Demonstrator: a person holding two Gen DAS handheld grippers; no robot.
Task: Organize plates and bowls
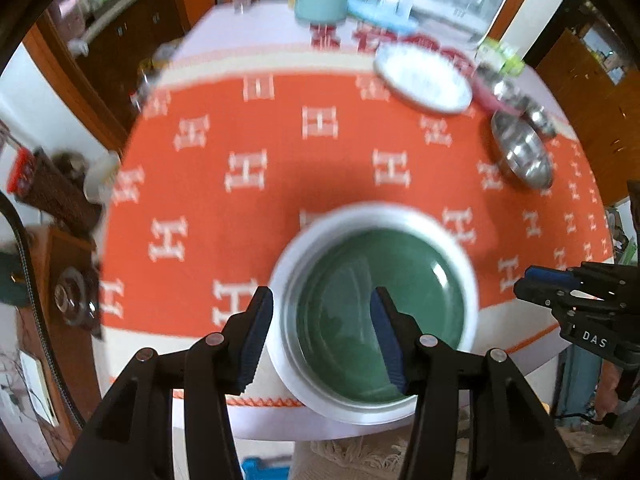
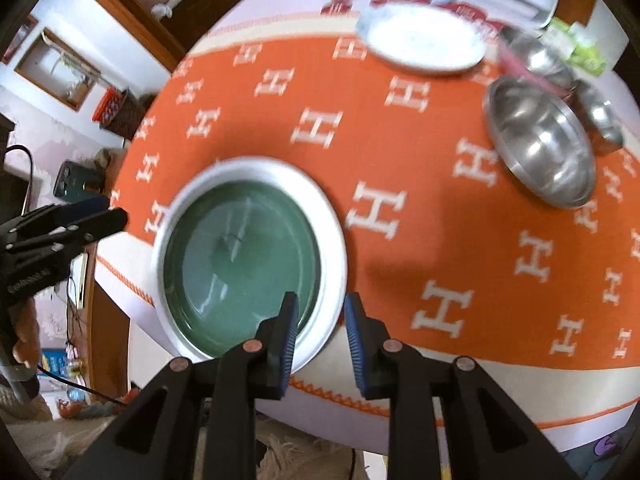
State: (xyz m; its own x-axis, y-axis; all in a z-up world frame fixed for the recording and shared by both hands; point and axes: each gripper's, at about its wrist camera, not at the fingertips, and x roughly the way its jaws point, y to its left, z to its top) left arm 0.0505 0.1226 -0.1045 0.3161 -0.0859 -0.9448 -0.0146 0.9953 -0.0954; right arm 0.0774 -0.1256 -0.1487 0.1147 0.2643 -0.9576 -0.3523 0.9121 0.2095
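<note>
**Green plate sits nested in the white one, both grippers hanging over it**

Orange cloth with white H's covers the desk [image 1: 248,128], cluttered kitchen stuff behind, everything a bit motion-blurred. Right under me, at the near edge, the green plate [image 1: 376,312] sits inside the white plate [image 1: 280,344].

My left gripper [image 1: 322,340] has its fingers spread and they aren't pinching anything; they straddle the stack's left rim from above. My right gripper [image 2: 322,344] is parted more narrowly, also empty, lined up over the right rim.

What's left, I reckon: another white plate [image 2: 424,40] at the far side, plus the steel bowl [image 2: 540,140] and more steel bowls [image 2: 560,68] off to the right. All of that lies ahead and right of the stack, so my right hand is the nearer one for the steel bowl.
</note>
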